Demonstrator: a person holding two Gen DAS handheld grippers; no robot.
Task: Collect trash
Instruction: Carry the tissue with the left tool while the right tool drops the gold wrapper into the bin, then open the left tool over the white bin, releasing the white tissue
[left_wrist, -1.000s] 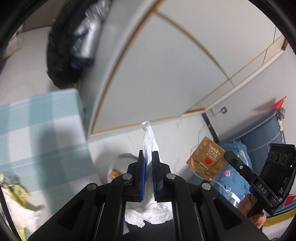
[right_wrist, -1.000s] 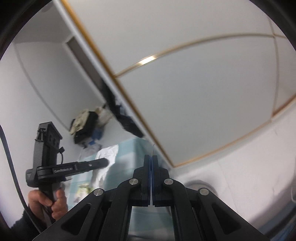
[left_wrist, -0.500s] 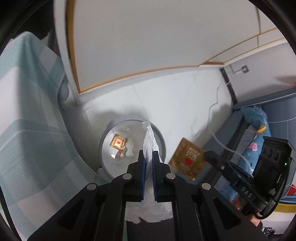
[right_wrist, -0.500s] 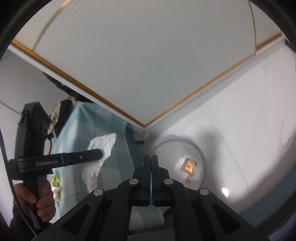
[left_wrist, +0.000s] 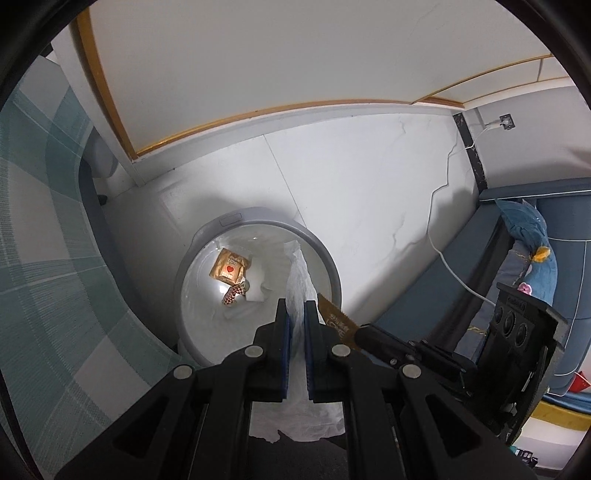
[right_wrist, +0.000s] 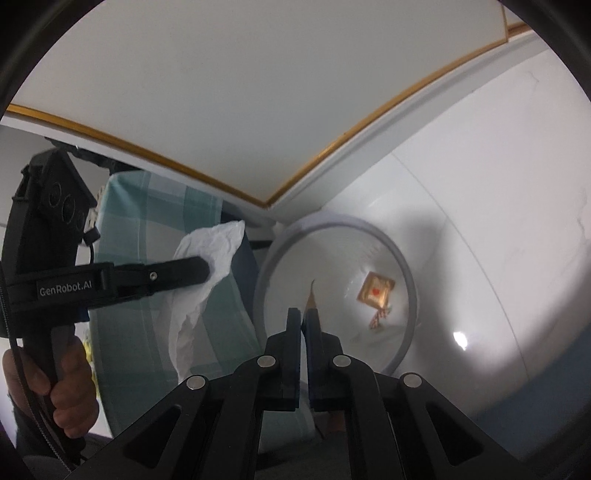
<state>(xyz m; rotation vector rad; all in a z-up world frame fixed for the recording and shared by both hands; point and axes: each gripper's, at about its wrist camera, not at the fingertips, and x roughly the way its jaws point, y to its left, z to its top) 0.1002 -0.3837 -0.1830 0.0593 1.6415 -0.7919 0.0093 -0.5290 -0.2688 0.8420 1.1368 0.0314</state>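
Observation:
A round white trash bin (left_wrist: 325, 254) stands on the floor, with a gold heart-printed wrapper (left_wrist: 229, 271) and small scraps at its bottom. Over the bin's opening, my left gripper (left_wrist: 297, 314) is shut on a crumpled white tissue (left_wrist: 299, 284). My right gripper (right_wrist: 303, 314) hovers above the bin's near rim (right_wrist: 406, 280). Its jaws are opening, and a second gold wrapper (right_wrist: 311, 297) stands edge-on between them. From the left wrist view that wrapper (left_wrist: 334, 317) pokes out at the right gripper's tip (left_wrist: 364, 330). The right wrist view shows the left gripper (right_wrist: 201, 267) sideways with the tissue (right_wrist: 210, 251) hanging from it.
A bed with a teal checked sheet (left_wrist: 44, 258) runs along the left of the bin. White wardrobe doors with gold trim (left_wrist: 258, 55) stand behind it. A blue sofa (left_wrist: 517, 258) and a white cable (left_wrist: 454, 273) lie to the right. A hand (right_wrist: 62, 373) grips the left handle.
Both grippers have dropped and tilted downward, so the bin now fills the middle of both views. The right jaws have parted slightly around the wrapper. The left still pinches the tissue.

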